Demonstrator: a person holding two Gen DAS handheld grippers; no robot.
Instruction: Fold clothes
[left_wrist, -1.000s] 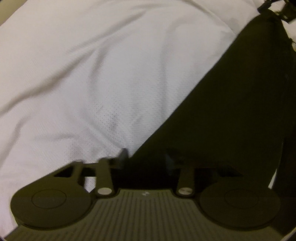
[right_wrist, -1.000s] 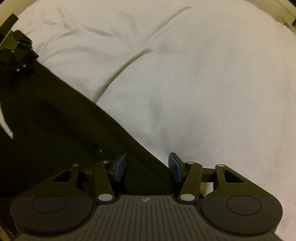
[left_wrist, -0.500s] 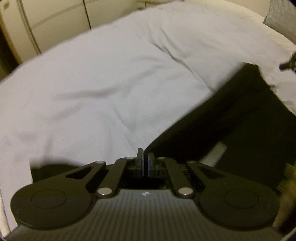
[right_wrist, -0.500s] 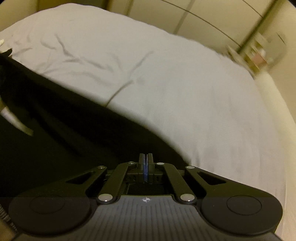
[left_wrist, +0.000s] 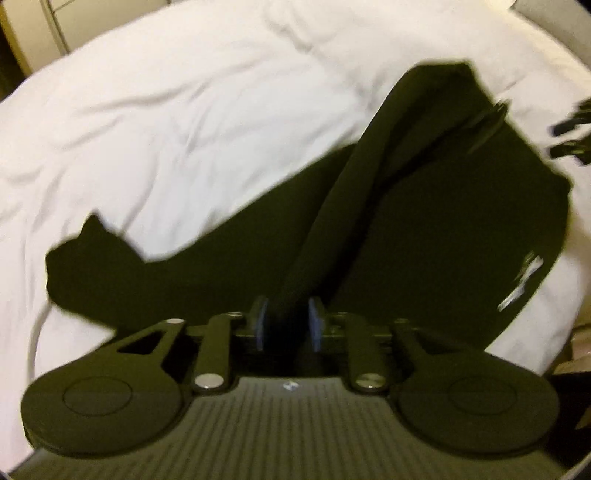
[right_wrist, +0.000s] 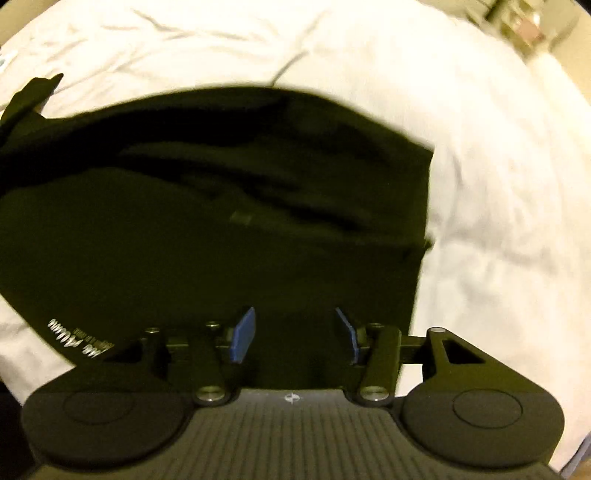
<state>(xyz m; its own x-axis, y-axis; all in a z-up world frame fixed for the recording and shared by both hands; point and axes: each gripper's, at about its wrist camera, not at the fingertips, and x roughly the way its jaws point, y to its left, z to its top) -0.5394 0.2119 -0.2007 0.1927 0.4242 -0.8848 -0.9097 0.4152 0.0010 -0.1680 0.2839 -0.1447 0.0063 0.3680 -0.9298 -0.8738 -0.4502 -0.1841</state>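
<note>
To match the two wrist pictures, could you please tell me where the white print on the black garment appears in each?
Left wrist: print at right edge, on the garment's hem.
Right wrist: print at lower left.
Shared landmark: white bedding around the garment.

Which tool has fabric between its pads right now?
The left tool: a raised fold of the black garment runs up between its opening pads. The right tool, also opening, has an empty gap above flat cloth.
</note>
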